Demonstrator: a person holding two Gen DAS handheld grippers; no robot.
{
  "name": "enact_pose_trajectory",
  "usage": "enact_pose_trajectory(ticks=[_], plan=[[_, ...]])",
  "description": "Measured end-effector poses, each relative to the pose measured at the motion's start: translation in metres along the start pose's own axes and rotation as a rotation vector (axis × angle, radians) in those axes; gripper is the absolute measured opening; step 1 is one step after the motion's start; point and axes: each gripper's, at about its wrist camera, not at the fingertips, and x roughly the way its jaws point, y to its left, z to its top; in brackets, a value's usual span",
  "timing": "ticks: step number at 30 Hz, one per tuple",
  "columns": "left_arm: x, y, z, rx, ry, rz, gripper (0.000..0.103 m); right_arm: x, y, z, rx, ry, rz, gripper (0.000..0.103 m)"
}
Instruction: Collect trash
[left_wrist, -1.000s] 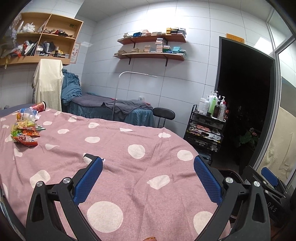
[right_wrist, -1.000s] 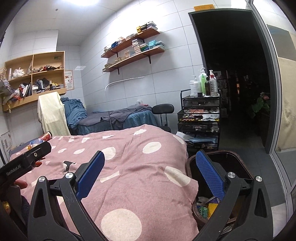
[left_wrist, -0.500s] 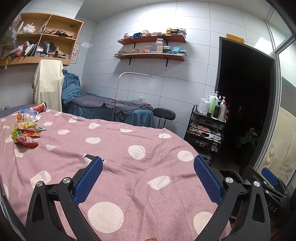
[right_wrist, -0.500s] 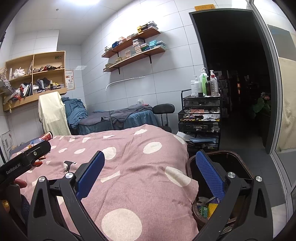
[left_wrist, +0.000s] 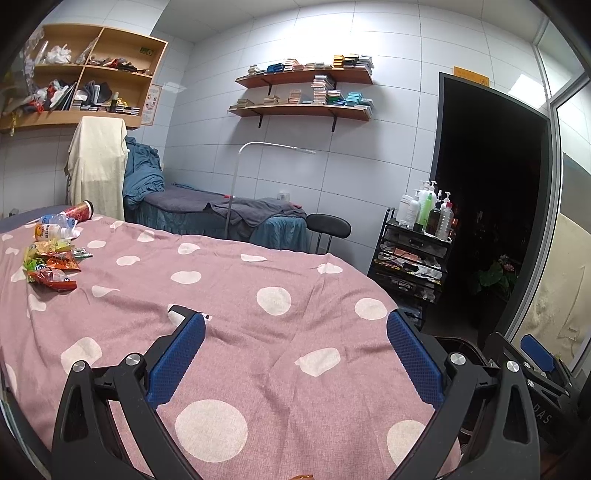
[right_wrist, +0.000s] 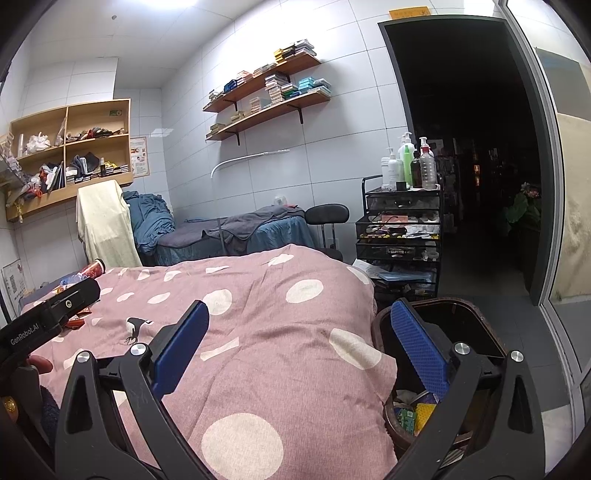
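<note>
A: Grippers?
B: Left gripper (left_wrist: 295, 343) and right gripper (right_wrist: 300, 334) both hanging wide open, holding nothing
A: Trash?
B: Wrappers (left_wrist: 50, 264) lying far left on bed (left_wrist: 236, 295); bin (right_wrist: 476, 328) standing beside bed

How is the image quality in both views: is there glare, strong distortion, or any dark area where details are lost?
Left wrist view: fisheye bending curves the two wooden wall shelves; glare washes out the white tiled wall near the top; the dark doorway is nearly black. Right wrist view: black corners, a bright ceiling patch, and the brown trash bin beside the pink dotted blanket is dim but readable.
</note>
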Motion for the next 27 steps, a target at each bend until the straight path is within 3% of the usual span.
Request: enact_pose_trajectory(ticks=[27], plan=[[-0.0004, 0.0040, -0.0052, -0.013, 0.002, -0.001, 0.098, -0.0004, -0.0002, -0.0007, 0.000, 0.004, 0.001, 0.097]])
